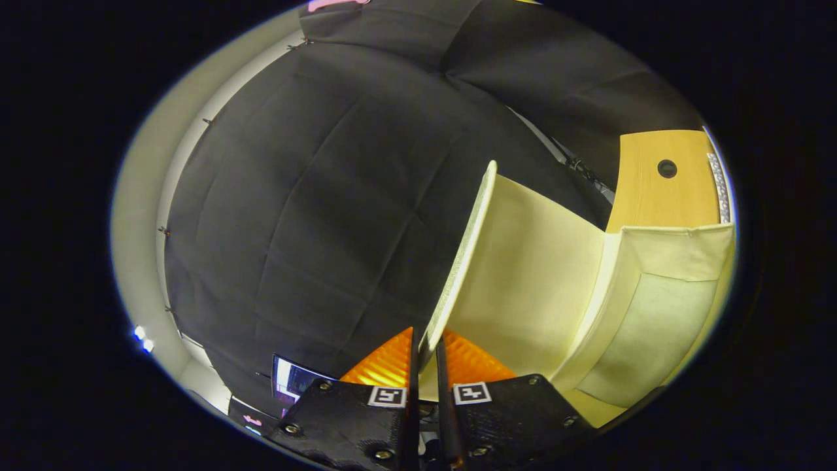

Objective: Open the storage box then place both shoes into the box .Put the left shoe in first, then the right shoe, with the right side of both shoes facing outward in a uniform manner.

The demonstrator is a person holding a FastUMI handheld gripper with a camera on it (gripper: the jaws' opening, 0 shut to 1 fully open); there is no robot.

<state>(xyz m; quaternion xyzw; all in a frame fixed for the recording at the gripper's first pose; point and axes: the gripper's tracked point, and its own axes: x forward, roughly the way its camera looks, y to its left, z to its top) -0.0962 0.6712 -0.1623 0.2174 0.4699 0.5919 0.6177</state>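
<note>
Storage box's cream fabric lid [523, 275] stands lifted, its thin free edge pinched between the closed-up fingers of the gripper [426, 356]; the lid runs toward one o'clock, the open box [654, 314] lies at three o'clock.

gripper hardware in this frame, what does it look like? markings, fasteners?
The gripper has two blocky, rough-textured black bodies side by side, each carrying a small square black-and-white fiducial tag on top and round screw heads along the edges. Ribbed fingers project forward from them. No cables visible.
</note>
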